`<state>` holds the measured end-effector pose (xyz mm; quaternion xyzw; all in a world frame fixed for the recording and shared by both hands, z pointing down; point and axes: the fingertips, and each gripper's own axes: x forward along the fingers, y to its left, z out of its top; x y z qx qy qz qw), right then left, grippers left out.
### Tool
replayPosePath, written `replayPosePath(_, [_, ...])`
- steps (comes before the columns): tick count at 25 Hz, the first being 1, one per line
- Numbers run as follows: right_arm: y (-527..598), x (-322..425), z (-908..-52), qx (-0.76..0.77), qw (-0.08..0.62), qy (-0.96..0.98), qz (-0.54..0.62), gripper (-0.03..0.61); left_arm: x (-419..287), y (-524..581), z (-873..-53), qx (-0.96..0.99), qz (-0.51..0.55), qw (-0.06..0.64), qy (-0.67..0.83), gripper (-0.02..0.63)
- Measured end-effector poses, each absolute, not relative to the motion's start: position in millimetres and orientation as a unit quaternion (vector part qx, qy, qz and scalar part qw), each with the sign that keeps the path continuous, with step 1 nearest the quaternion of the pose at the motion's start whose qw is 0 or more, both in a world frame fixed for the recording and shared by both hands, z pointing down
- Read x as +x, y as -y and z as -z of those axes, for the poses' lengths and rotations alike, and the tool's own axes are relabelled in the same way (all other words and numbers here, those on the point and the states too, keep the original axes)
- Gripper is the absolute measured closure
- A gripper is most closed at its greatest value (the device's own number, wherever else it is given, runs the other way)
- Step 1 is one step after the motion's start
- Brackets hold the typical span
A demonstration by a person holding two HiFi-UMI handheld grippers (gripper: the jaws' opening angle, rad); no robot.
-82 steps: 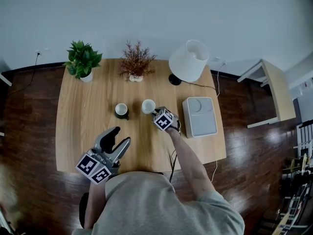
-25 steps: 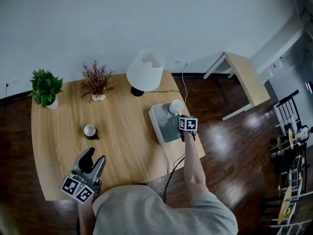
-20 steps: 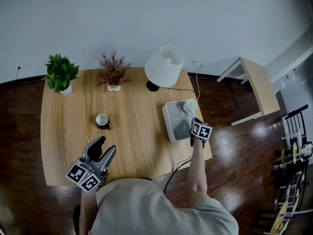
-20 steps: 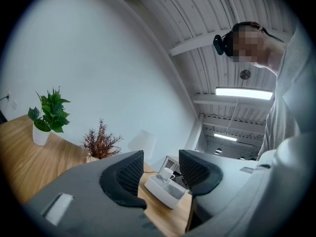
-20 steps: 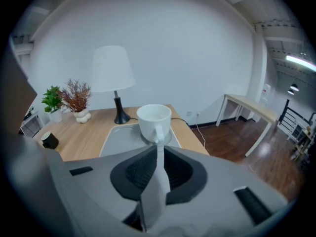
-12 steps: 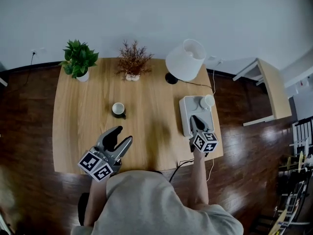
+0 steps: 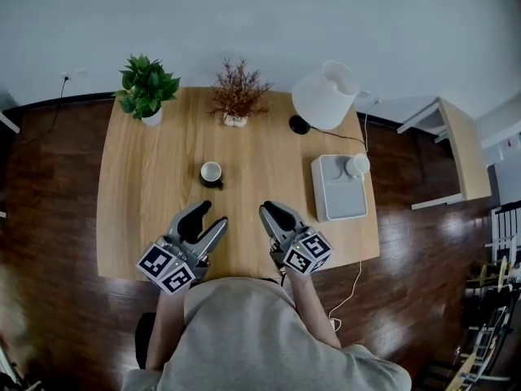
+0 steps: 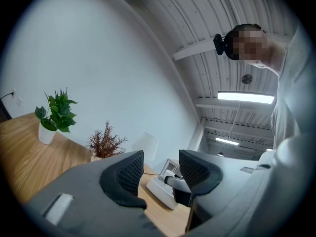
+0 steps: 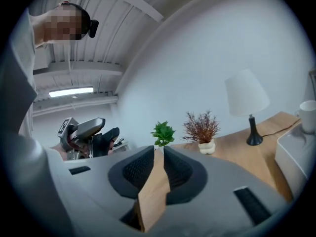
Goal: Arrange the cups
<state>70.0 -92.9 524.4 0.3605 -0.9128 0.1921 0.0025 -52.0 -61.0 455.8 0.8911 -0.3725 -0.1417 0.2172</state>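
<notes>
A dark cup (image 7: 211, 172) with a white inside stands near the middle of the wooden table (image 7: 138, 194). A white cup (image 7: 356, 164) sits on the far right corner of a grey tray (image 7: 339, 198), and shows at the right edge of the right gripper view as the white cup (image 9: 308, 115). My left gripper (image 7: 203, 216) hovers open over the near table edge, nothing between its fingers. My right gripper (image 7: 273, 213) is beside it, pointing at the dark cup. Its jaws have just been opening, stand narrowly apart and hold nothing.
Along the far edge stand a green potted plant (image 7: 148, 88), a dried plant (image 7: 236, 96) and a white lamp (image 7: 326, 94) with a cord running right. A small side table (image 7: 456, 149) stands off to the right on the dark floor.
My right gripper has come off the white cup, left on the tray, and swung back left to the near edge beside the left gripper. The left gripper has stayed put.
</notes>
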Motion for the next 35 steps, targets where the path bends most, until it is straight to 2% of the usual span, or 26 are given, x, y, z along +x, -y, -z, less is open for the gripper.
replayPosePath(7, [86.1, 57.6, -509.6, 0.362, -0.004, 0.913, -0.189, 0.486, -56.1, 57.2, -454.6, 0.893, 0.145, 0.216, 0.369, 0.397])
replayPosePath(11, [85.2, 49.6, -505.4, 0.357, 0.003, 0.916, -0.182, 0.407, -54.5, 56.6, -454.5, 0.894, 0.146, 0.217, 0.364, 0.396])
replayPosePath(27, [82.1, 34.0, -513.8, 0.336, 0.034, 0.925, -0.174, 0.408, -73.7, 59.4, -460.4, 0.883, 0.159, 0.221, 0.383, 0.397])
replayPosePath(30, [83.9, 29.9, -530.0, 0.333, 0.072, 0.927, -0.157, 0.408, -76.1, 59.0, -460.9, 0.881, 0.161, 0.222, 0.385, 0.397])
replayPosePath(35, [103.1, 15.6, -596.8, 0.318, 0.192, 0.92, -0.129, 0.408, -80.2, 58.9, -461.9, 0.88, 0.163, 0.221, 0.388, 0.396])
